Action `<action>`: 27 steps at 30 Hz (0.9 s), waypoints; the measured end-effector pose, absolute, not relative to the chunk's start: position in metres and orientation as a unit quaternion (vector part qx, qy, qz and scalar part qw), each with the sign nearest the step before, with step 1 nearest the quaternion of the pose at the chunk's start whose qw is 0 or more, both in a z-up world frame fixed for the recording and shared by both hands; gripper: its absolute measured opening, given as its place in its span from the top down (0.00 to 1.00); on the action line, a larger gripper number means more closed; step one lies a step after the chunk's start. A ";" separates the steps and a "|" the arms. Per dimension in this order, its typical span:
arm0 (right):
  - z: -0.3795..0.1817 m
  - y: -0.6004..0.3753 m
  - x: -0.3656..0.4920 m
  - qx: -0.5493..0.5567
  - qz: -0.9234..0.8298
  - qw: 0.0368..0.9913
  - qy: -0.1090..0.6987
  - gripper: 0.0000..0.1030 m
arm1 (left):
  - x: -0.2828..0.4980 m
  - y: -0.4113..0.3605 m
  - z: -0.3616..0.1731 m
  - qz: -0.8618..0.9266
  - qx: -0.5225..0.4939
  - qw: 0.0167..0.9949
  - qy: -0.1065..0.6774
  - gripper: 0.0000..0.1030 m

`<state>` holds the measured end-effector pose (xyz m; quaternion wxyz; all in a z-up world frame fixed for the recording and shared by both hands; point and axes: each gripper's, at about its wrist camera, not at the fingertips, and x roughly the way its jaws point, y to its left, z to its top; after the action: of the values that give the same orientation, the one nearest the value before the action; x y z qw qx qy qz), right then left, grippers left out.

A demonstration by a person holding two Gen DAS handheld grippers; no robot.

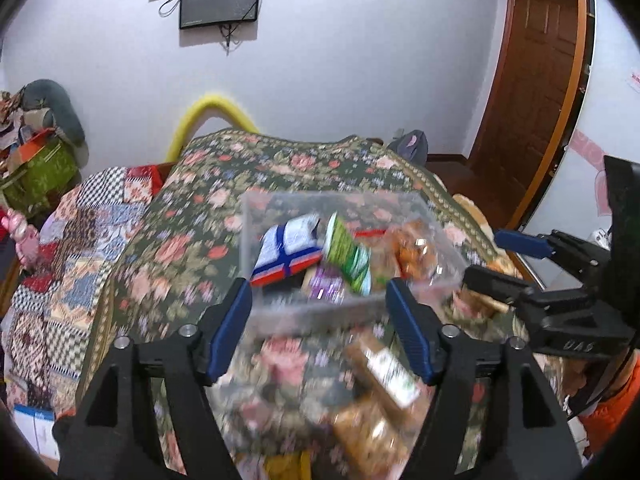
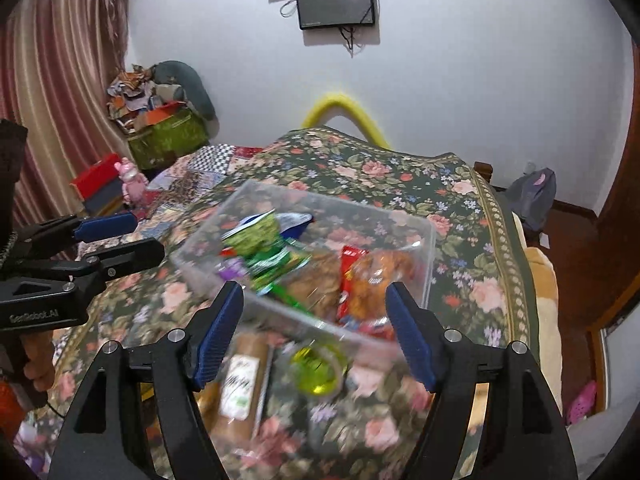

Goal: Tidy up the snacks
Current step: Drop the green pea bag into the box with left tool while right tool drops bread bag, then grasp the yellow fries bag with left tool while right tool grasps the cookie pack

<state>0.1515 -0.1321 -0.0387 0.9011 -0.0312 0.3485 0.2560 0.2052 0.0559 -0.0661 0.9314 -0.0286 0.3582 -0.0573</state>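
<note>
Item: clear plastic bin, set on a floral bedspread, holding the sorted snacks: 1 blue-and-white packet with a red edge, 1 green packet leaning upright, 1 small purple packet, 1 red packet and 1 clear bag of orange-brown pieces. Loose stock is recorded outside the bin, just beside its near wall: 1 long tan-wrapped packet with a white label and 1 round yellow-green item; further brownish packets are seen in the left wrist view, too blurred to be identified. Left gripper: jaws stand apart, nothing is held between the blue pads; it is poised above the bedspread at the bin's near wall. Right gripper: jaws likewise stand apart and empty, poised over the loose packets. Each gripper is seen side-on in the other's view, close alongside. Status is judged as partly done, with at least 2 items left to be binned. Risks noted: the 2 grippers are close enough that a collision could be caused if both are brought to the same packet; the thin bin wall could be caught by a pad and the bin tipped or dragged on the soft bedspread; the upright green packet could be knocked out by a careless drop; a slippery wrapper could be lost from a shallow pinch.
</note>
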 end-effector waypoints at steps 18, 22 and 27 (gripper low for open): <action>-0.089 -0.088 0.082 -0.013 0.300 0.862 0.409 0.31 | 0.121 0.098 -0.164 -0.029 -0.041 0.890 0.454 0.23; -0.108 -0.073 0.083 -0.012 0.304 0.848 0.434 0.32 | 0.117 0.099 -0.184 -0.034 -0.051 0.880 0.471 0.22; -0.125 -0.060 0.083 -0.011 0.305 0.836 0.457 0.34 | 0.115 0.098 -0.201 -0.038 -0.050 0.878 0.474 0.21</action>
<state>0.0831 -0.0598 -0.1255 0.8356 -0.0112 0.4568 0.3049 0.1152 0.0983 -0.2014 0.8782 -0.0495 0.4741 -0.0385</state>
